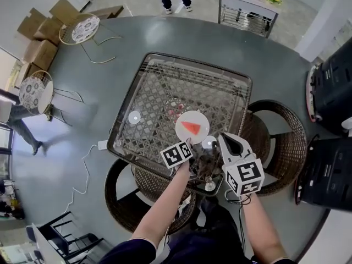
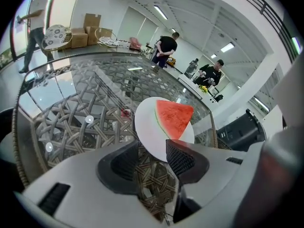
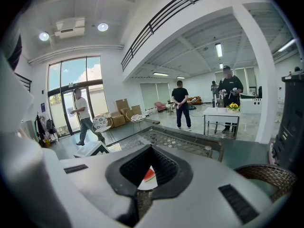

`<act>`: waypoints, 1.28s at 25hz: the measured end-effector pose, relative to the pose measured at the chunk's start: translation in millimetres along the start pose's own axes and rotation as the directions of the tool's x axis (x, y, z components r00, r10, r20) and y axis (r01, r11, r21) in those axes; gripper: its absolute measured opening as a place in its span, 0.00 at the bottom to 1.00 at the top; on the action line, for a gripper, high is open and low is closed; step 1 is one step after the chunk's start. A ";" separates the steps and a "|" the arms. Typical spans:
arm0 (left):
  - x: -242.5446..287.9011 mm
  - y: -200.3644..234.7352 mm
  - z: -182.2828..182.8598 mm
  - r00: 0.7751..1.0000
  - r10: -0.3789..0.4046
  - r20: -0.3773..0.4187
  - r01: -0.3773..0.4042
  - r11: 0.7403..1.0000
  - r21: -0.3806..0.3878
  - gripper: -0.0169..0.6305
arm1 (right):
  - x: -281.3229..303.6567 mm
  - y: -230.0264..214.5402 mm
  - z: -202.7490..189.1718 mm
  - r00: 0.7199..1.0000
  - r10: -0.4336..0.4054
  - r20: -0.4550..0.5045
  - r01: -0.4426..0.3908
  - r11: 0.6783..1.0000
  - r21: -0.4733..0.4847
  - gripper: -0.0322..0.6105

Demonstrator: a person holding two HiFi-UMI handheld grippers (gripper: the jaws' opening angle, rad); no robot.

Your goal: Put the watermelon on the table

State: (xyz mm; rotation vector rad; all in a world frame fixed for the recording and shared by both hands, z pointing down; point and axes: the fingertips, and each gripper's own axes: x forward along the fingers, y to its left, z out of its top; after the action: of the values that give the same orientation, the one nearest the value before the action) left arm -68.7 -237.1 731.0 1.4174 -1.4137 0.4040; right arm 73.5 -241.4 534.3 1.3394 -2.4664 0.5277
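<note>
**Resting on its plate: watermelon down on the glass table, left claw spread**

Head view: watermelon (image 1: 191, 128) is a red wedge on a white plate (image 1: 201, 117). The plate sits on the glass-topped wicker table (image 1: 157, 95), toward the near edge. Left gripper (image 1: 189, 143) is at the plate's near rim. Right gripper (image 1: 223, 139) is just beside it, off the plate's right side. Jaw gaps are too small to read from up here.

Left gripper view fills that in. Left gripper (image 2: 153, 149) has its jaws spread. The plate (image 2: 146, 129) rim runs between them and behind the right-hand pad (image 2: 183, 156). The other pad stands clear of the plate, so nothing is pinched. The green rind edge of the wedge (image 2: 173, 118) shows only in this view.

Right gripper view: right gripper (image 3: 151, 151) looks pressed together at the tips, though the angle is poor. Only a sliver of watermelon (image 3: 149, 175) shows through the gap below the tips. This view also shows people standing (image 3: 180, 103) across the room.
</note>
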 end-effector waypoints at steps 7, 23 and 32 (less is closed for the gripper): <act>-20.1 -11.5 5.1 0.997 -0.081 0.012 0.080 0.996 0.047 0.29 | -2.8 4.9 6.9 1.000 0.001 0.017 -0.001 1.000 -0.004 0.05; -136.9 -84.5 28.1 0.914 -0.364 0.179 0.228 0.826 0.516 0.22 | -32.2 29.6 25.2 0.997 0.000 0.075 0.001 1.000 -0.012 0.05; -196.6 -112.3 27.4 0.869 -0.444 0.221 0.213 0.736 0.643 0.04 | -51.4 49.1 42.5 0.992 0.003 0.125 0.000 1.000 -0.020 0.05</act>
State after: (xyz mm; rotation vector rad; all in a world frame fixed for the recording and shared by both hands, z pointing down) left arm -30.4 -184.0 512.6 2.3391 -1.3197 0.3842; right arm 56.0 -197.6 466.3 1.4026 -2.5648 0.4303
